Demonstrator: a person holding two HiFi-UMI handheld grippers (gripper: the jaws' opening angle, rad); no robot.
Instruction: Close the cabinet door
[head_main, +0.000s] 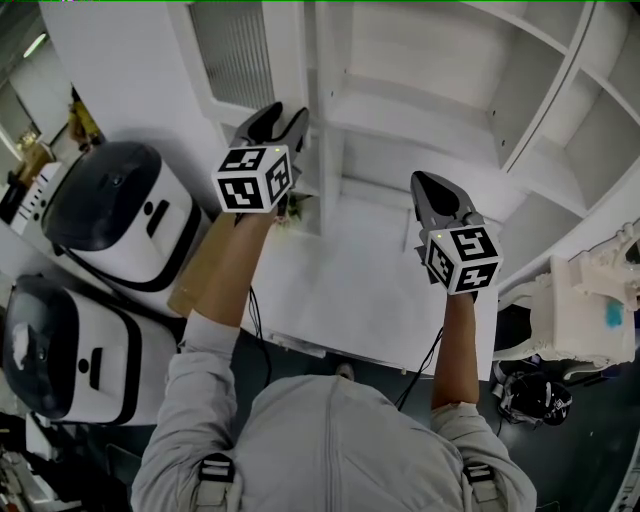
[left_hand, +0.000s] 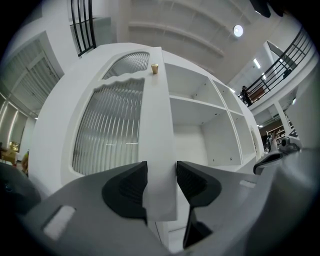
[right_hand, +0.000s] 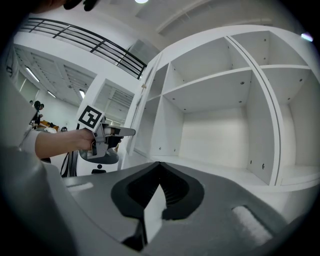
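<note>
Two rounded white appliances with black lids stand left of the tall white cabinet with open shelves, and a white moulded machine sits to its right. Black cables trail down across the dark floor by the person's grey-sleeved arms. Nothing stands between the door and the cabinet's front.

The head view shows both arms raised side by side towards the cabinet. Only the left gripper view shows the small brown knob high on the door's edge, and black railings on a balcony beyond. The right gripper view shows the bare shelves from the front and the left gripper off to the side.

The white-framed cabinet door with a ribbed glass panel stands swung out at the cabinet's left. The left gripper has its jaws pressed on the door's free edge, one on each face. The right gripper hangs before the shelves, well apart from the door, with its jaws brought together on nothing.
</note>
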